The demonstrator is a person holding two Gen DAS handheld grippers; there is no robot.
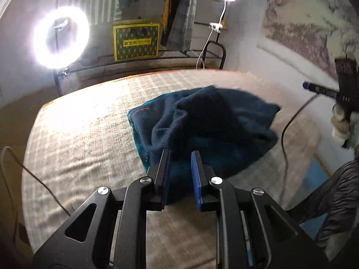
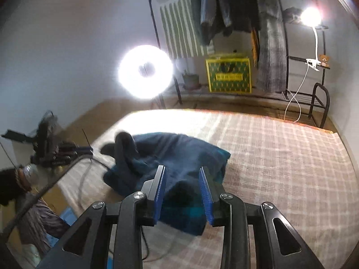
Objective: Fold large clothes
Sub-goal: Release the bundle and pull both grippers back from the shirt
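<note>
My left gripper (image 1: 180, 154) and right gripper (image 2: 182, 170) both hung open, empty, above the dark blue garment (image 1: 202, 130) bunched mid-bed (image 1: 78, 134). Judged fold barely begun; next needed an edge pinched and spread flat.

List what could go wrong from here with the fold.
1. The garment lies bunched in a heap on the bed; a grab by the open left gripper may pinch several layers and fold in the creases.
2. A cable runs across the bed beside the cloth; it could snag on the fabric.
3. The right gripper is open above the heap's near edge; both views are blurred, so aim may be off.
</note>
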